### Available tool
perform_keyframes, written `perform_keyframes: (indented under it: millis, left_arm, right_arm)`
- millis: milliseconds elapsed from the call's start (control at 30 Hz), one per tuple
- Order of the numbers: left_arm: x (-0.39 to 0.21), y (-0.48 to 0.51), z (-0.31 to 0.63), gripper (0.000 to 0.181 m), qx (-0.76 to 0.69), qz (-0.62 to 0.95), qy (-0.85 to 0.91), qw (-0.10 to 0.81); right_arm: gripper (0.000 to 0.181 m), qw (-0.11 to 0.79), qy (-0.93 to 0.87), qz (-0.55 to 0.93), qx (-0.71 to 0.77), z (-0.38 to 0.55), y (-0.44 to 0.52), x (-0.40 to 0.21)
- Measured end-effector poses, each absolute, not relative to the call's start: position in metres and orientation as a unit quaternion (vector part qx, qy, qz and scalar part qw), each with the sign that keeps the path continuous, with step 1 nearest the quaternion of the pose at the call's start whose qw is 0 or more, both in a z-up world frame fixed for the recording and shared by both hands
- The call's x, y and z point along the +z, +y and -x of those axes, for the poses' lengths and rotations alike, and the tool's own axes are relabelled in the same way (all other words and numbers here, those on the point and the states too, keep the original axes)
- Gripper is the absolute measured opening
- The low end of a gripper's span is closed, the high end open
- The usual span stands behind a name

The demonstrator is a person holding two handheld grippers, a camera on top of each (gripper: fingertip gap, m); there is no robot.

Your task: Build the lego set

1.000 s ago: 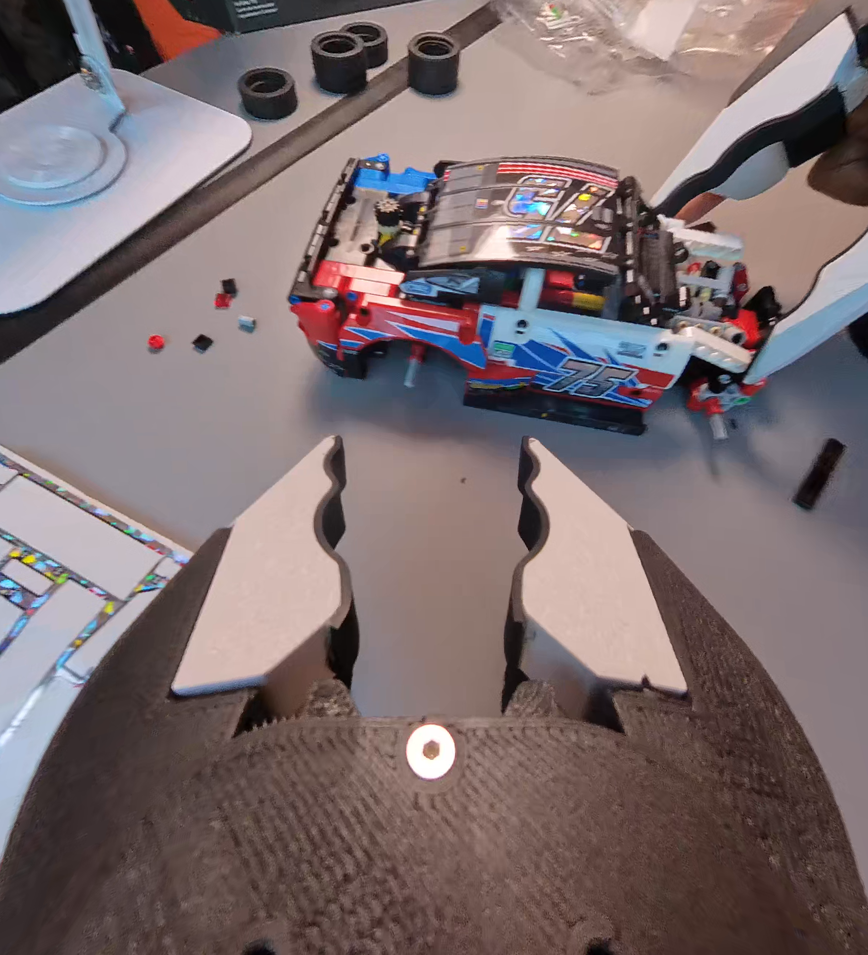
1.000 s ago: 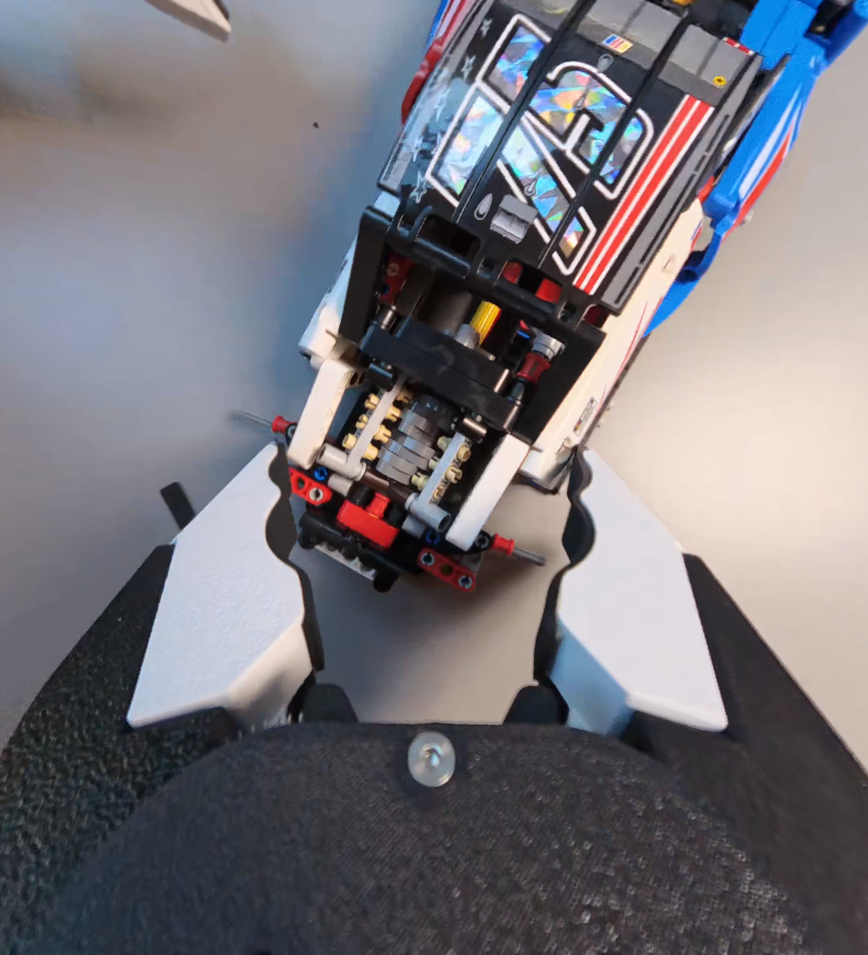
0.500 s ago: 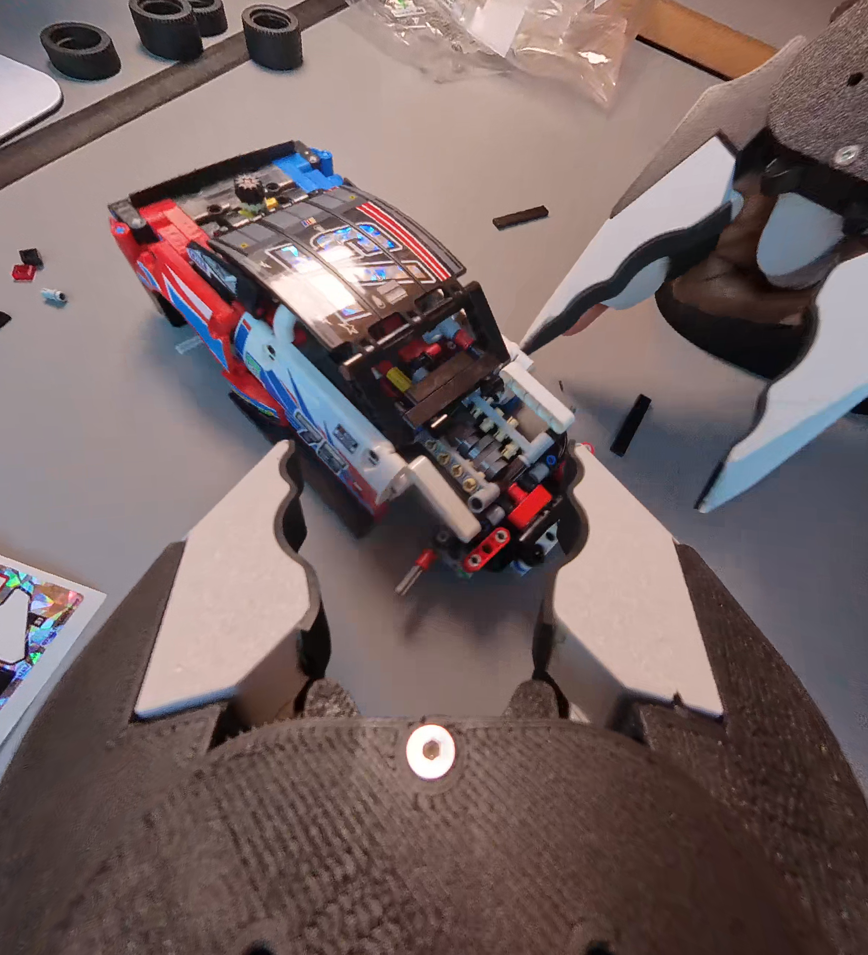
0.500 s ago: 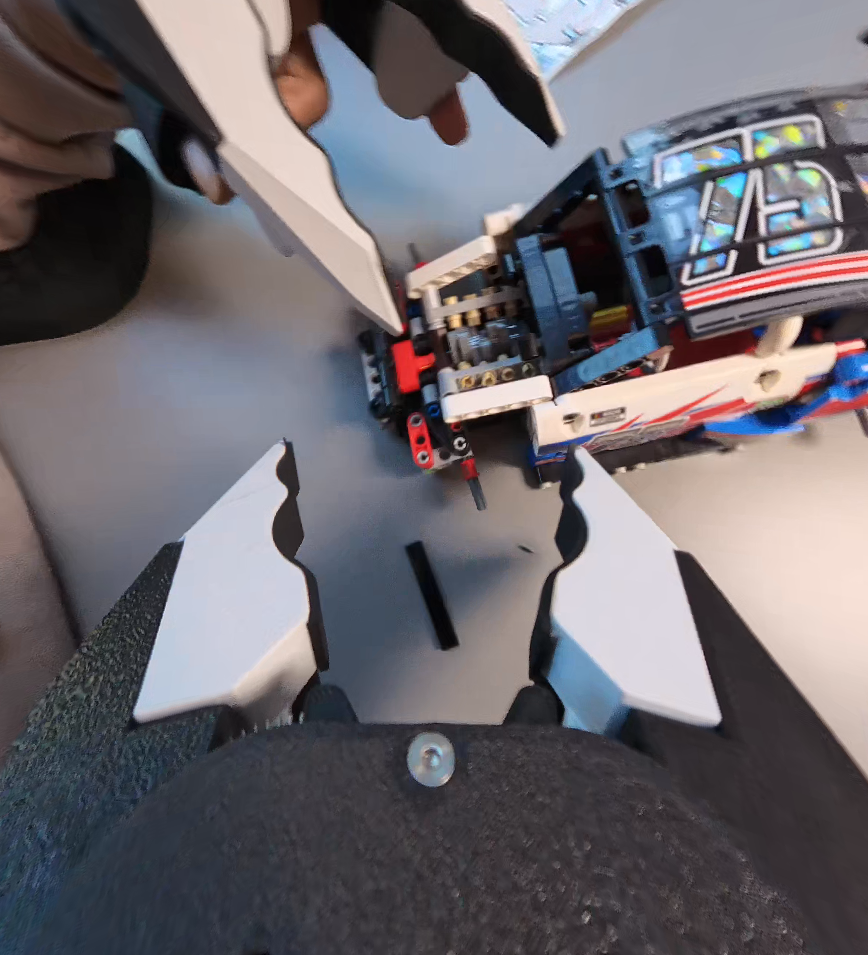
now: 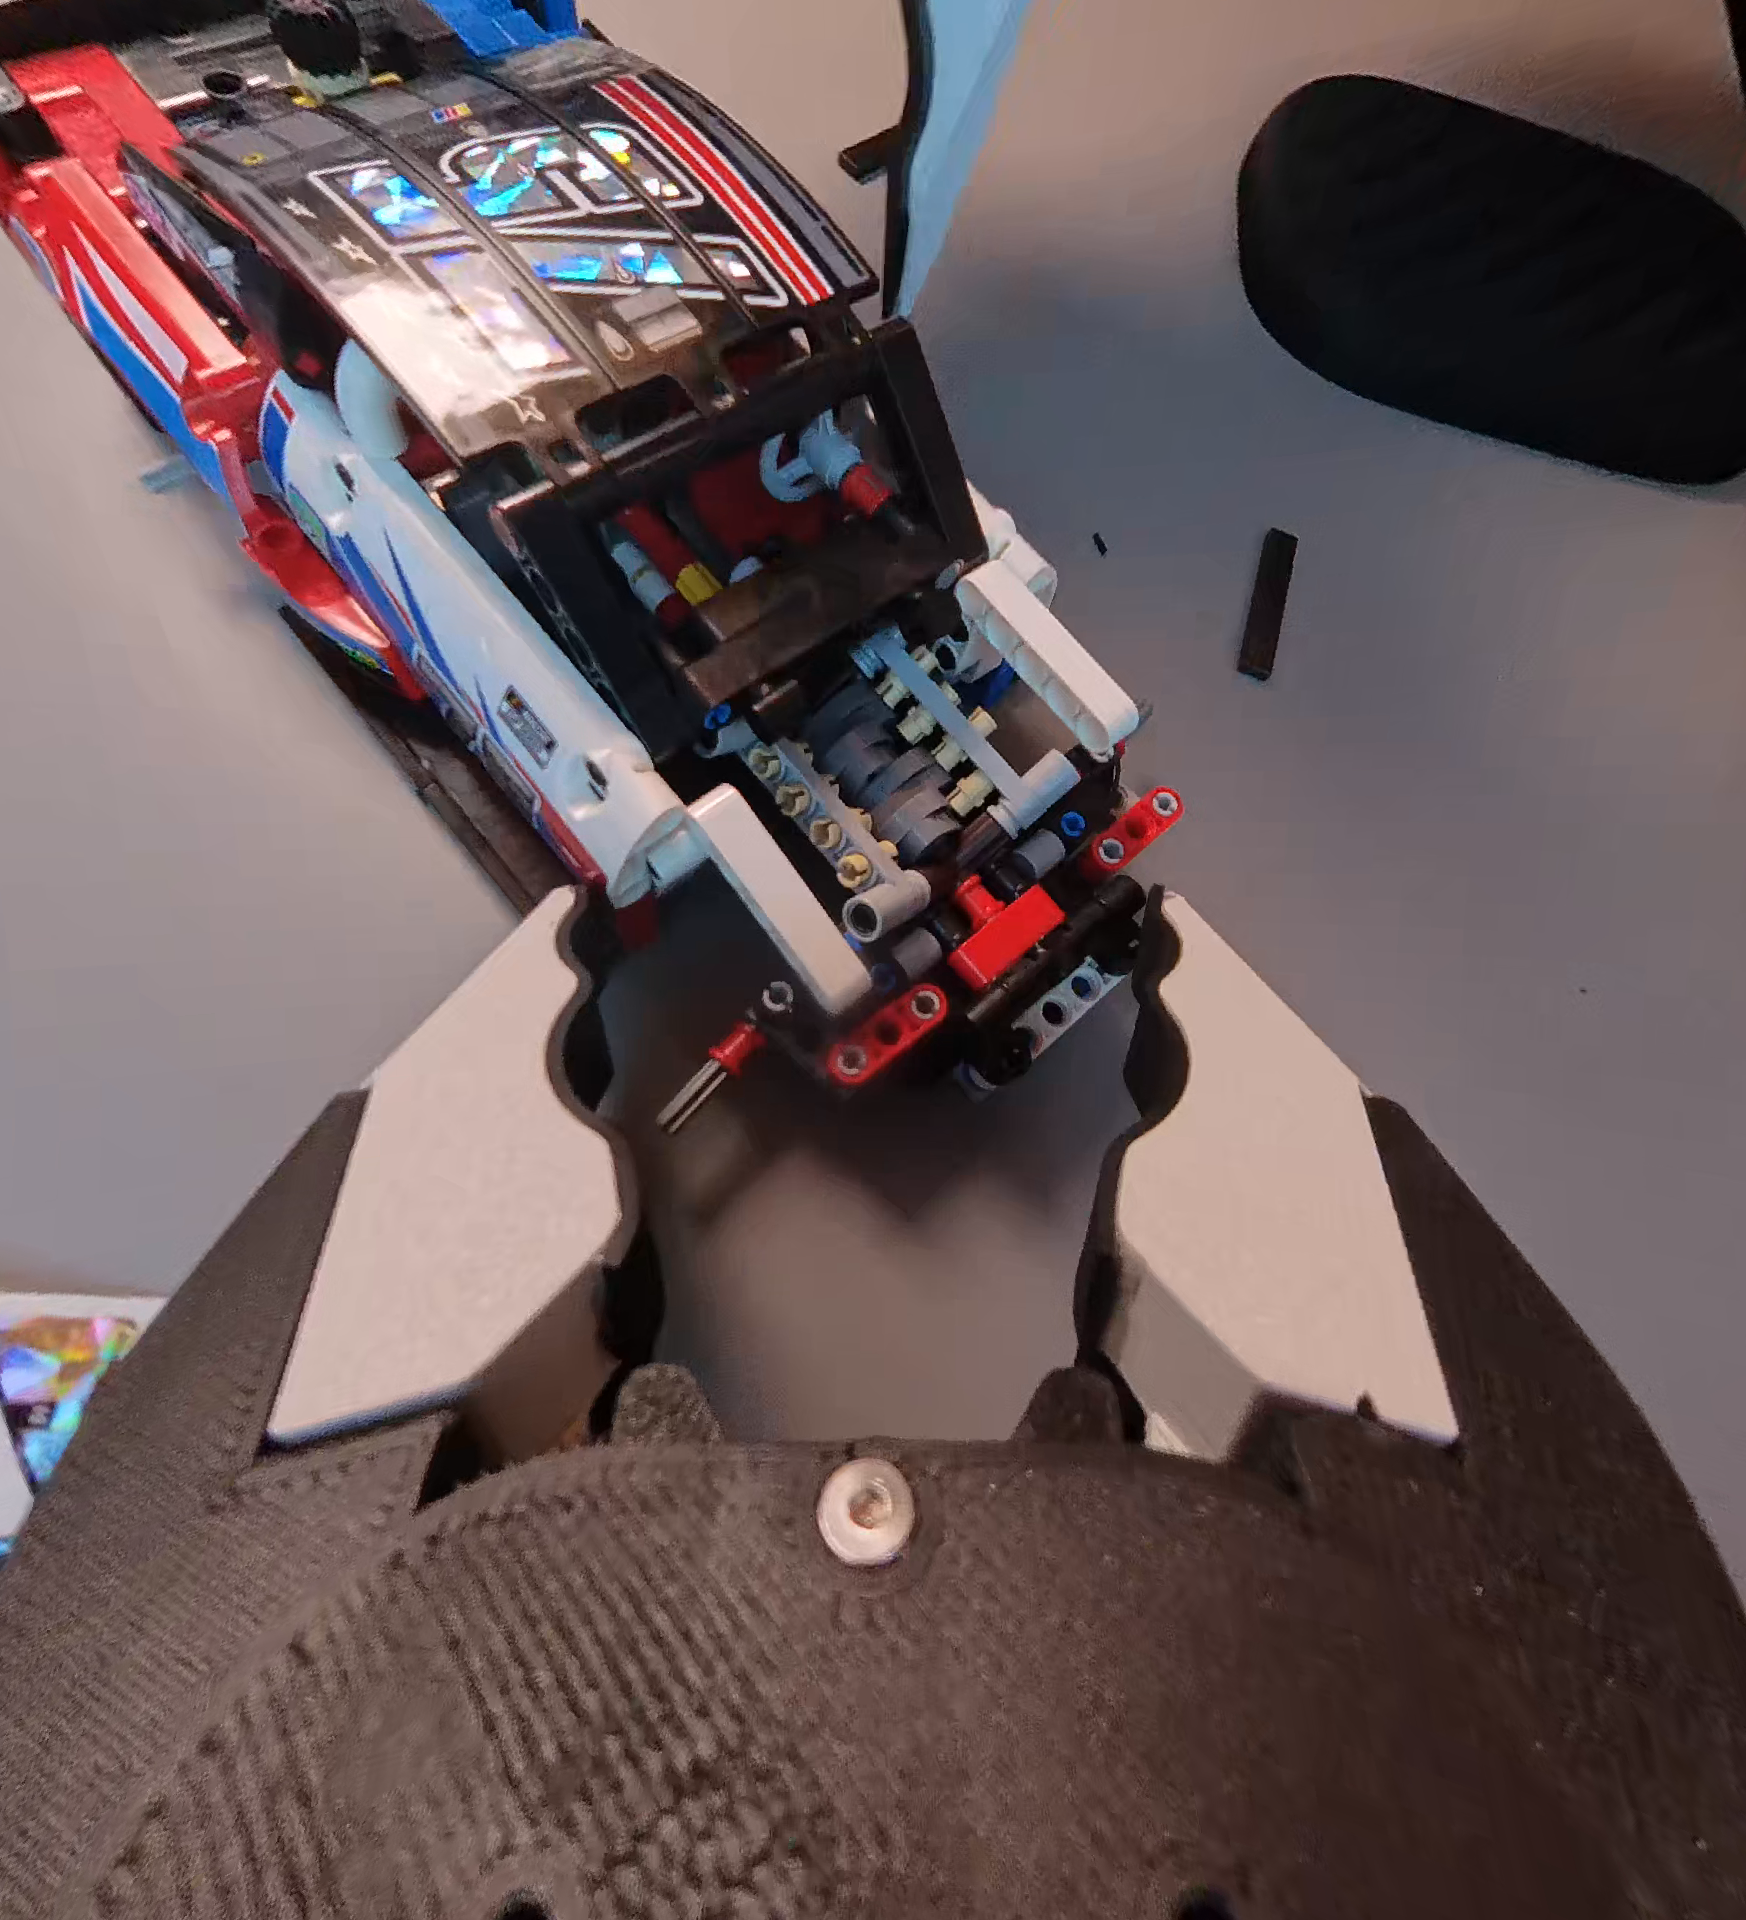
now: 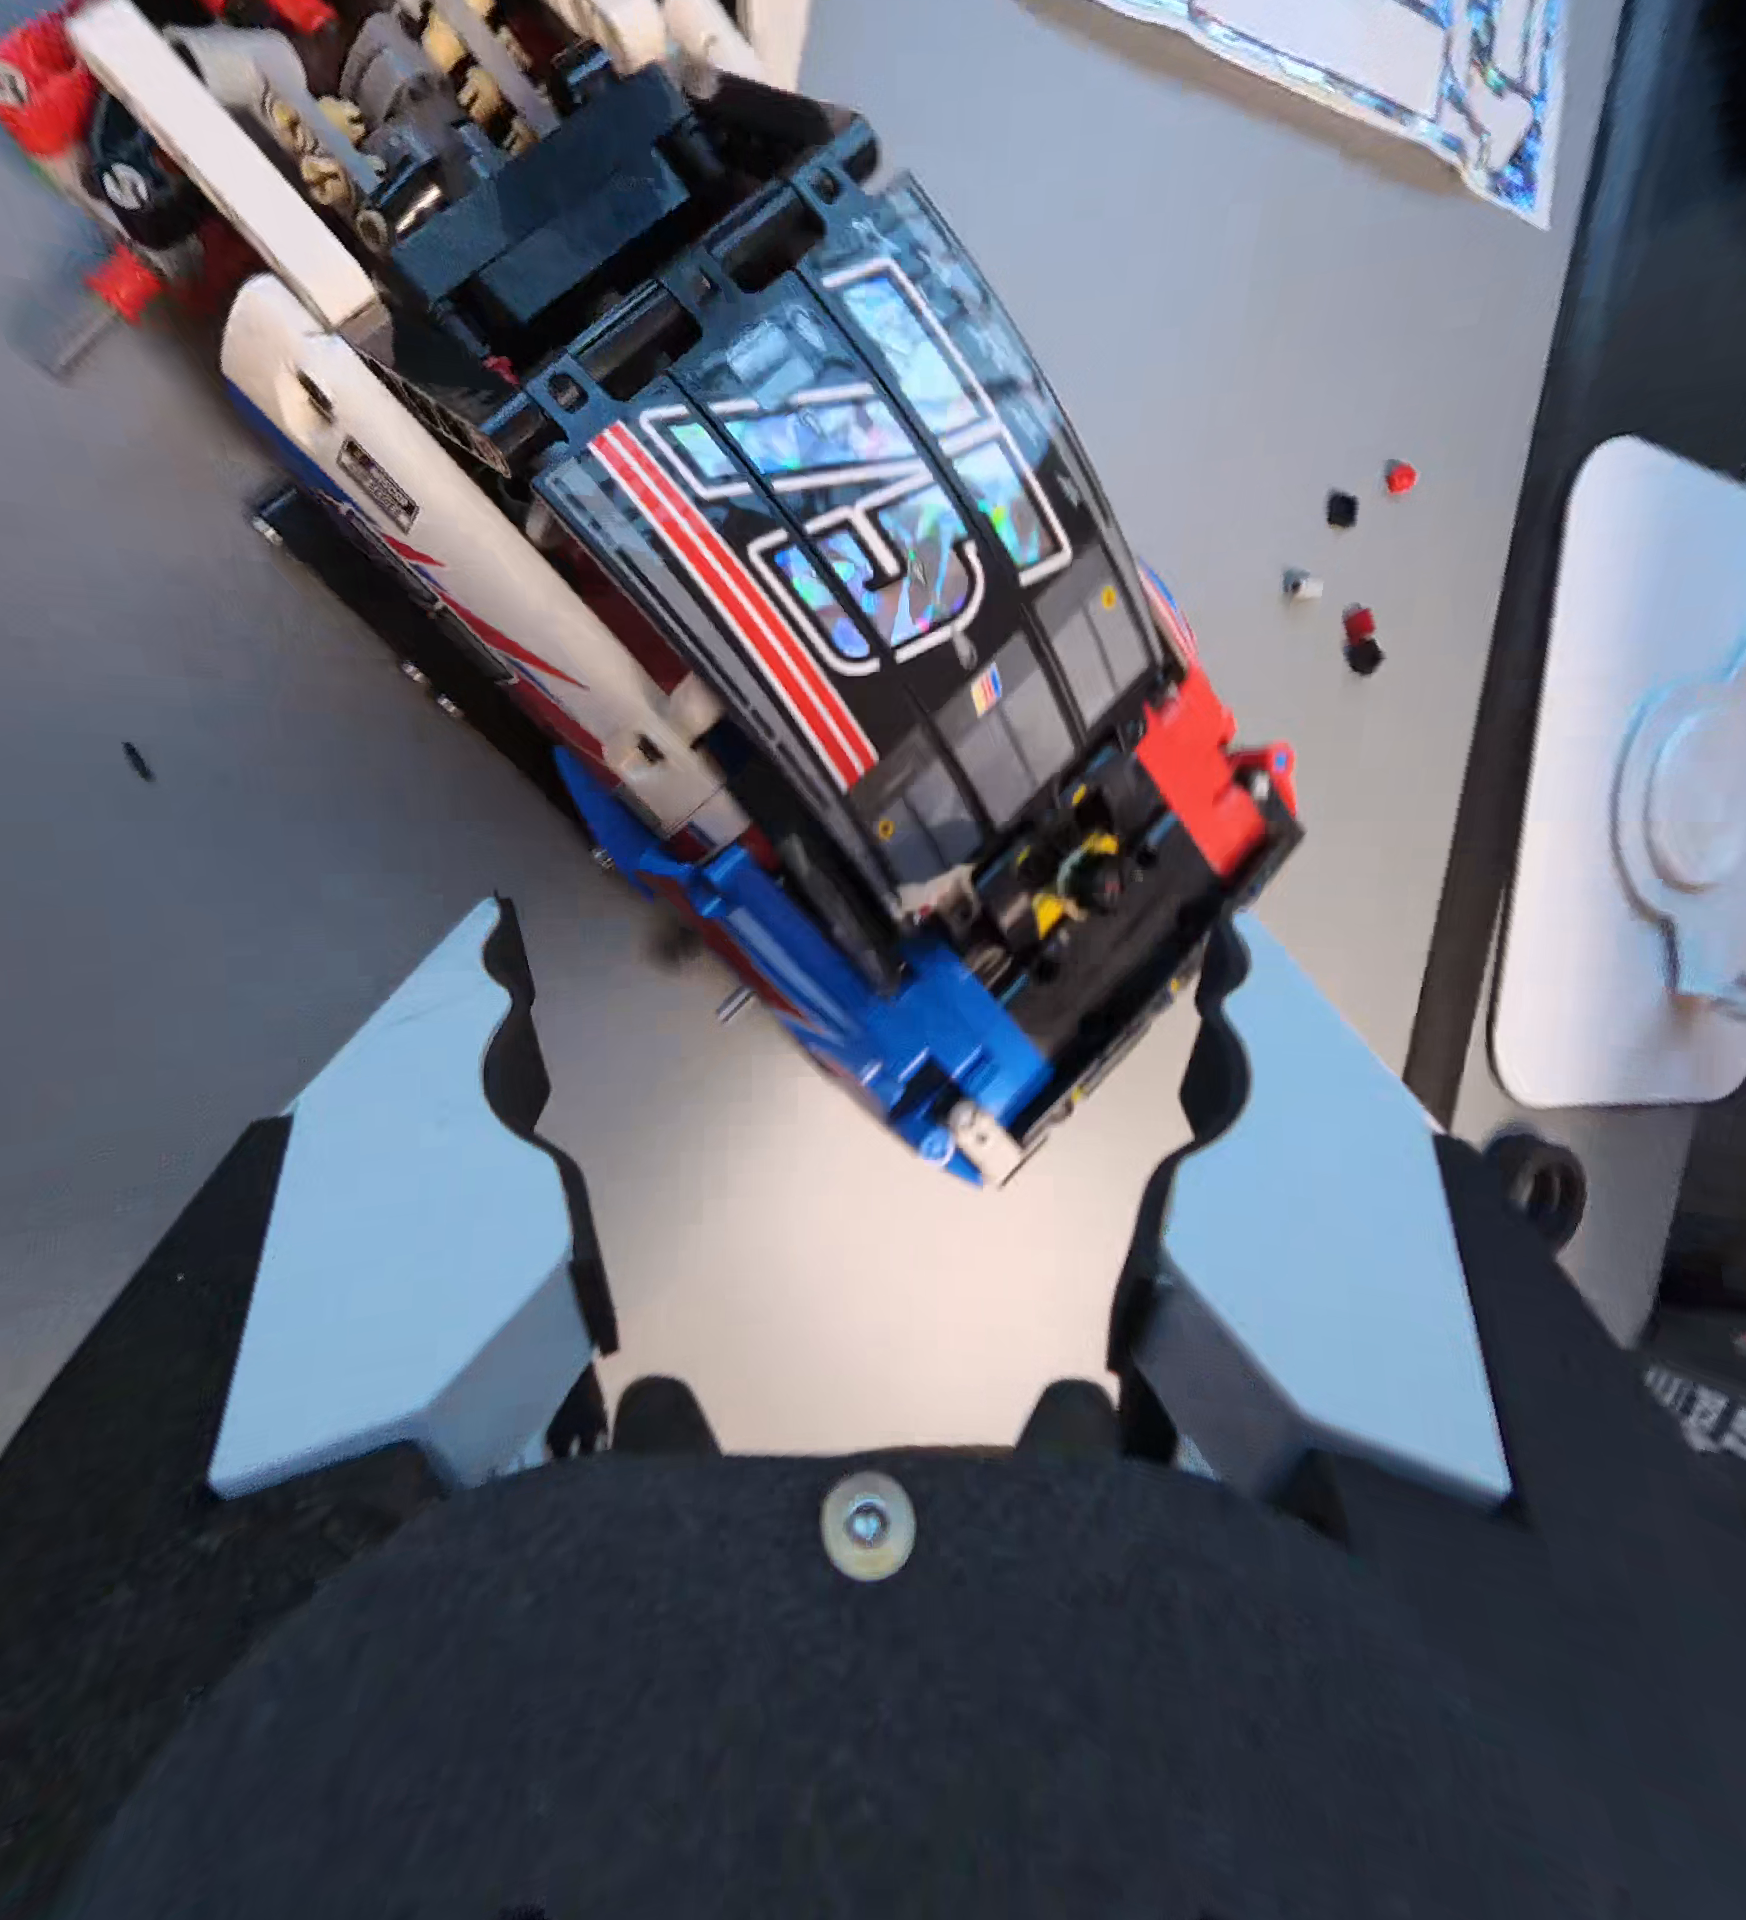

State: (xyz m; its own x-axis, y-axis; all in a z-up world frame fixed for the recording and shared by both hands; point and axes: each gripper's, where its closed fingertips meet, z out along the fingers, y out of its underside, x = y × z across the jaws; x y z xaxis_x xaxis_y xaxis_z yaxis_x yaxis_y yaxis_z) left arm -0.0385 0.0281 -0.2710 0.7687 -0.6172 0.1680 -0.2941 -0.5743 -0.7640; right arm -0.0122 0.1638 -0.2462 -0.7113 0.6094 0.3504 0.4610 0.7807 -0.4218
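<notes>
The lego race car (image 5: 536, 229) lies on the grey table, with a black roof bearing shiny stickers and red, white and blue sides. Its open end with grey gears and red beams (image 5: 952, 883) sits between the tips of my left gripper (image 5: 864, 914), which is open and straddles it. In the right wrist view the car (image 6: 848, 540) points its blue and red end (image 6: 952, 1039) into my right gripper (image 6: 858, 925), which is open around that end. A sliver of the right gripper's finger (image 5: 936, 135) shows beyond the car.
A black strip piece (image 5: 1269, 603) lies right of the car, near a black oval pad (image 5: 1513, 281). A shiny sticker sheet (image 5: 7, 1392) lies at the lower left, and it also shows in the right wrist view (image 6: 1368, 83). Small loose pieces (image 6: 1352, 582), a white stand base (image 6: 1658, 790) and a black tyre (image 6: 1539, 1184) lie at the right. Left tips to right tips: about 15 centimeters.
My left gripper has closed in on the car's gear end. My right gripper has left that end and swung round to the blue and red end. The car has turned on the table.
</notes>
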Motion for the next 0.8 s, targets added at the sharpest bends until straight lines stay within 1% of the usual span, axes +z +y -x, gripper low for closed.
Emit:
perform_keyframes:
  millis: [100, 133, 167, 233, 300, 400, 533, 600, 733, 800]
  left_arm:
    - [-0.271, 0.037, 0.044, 0.100, -0.245, 0.842, 0.325, 0.353]
    - [-0.271, 0.040, 0.047, 0.100, -0.254, 0.837, 0.343, 0.342]
    - [-0.271, 0.043, 0.052, 0.098, -0.258, 0.835, 0.357, 0.329]
    - [-0.270, 0.053, 0.070, 0.090, -0.243, 0.850, 0.353, 0.307]
    - [-0.256, 0.070, 0.090, 0.081, -0.227, 0.855, 0.314, 0.345]
    - [-0.225, 0.081, 0.105, 0.082, -0.220, 0.836, 0.254, 0.434]
    - [-0.223, 0.074, 0.097, 0.084, -0.160, 0.832, 0.246, 0.471]
    - [-0.220, 0.070, 0.088, 0.084, -0.161, 0.828, 0.233, 0.484]
    - [-0.191, 0.066, 0.077, 0.074, -0.184, 0.790, 0.154, 0.564]
    - [-0.177, 0.060, 0.081, 0.071, -0.175, 0.769, 0.114, 0.604]
  right_arm:
    - [0.124, 0.242, -0.929, 0.252, 0.125, 0.020, 0.164, -0.256]
    - [0.122, 0.230, -0.929, 0.257, 0.133, 0.018, 0.162, -0.259]
    - [0.113, 0.217, -0.926, 0.273, 0.142, 0.013, 0.162, -0.262]
    - [0.112, 0.240, -0.912, 0.305, 0.133, 0.009, 0.173, -0.264]
    - [0.106, 0.264, -0.887, 0.354, 0.131, 0.003, 0.185, -0.263]
    - [0.103, 0.282, -0.850, 0.417, 0.153, -0.006, 0.186, -0.260]
    - [0.103, 0.291, -0.841, 0.433, 0.141, -0.005, 0.184, -0.261]
    - [0.103, 0.291, -0.839, 0.439, 0.137, 0.000, 0.184, -0.261]
    - [0.103, 0.304, -0.822, 0.461, 0.141, 0.011, 0.185, -0.260]
    - [0.100, 0.326, -0.802, 0.473, 0.162, 0.013, 0.179, -0.252]
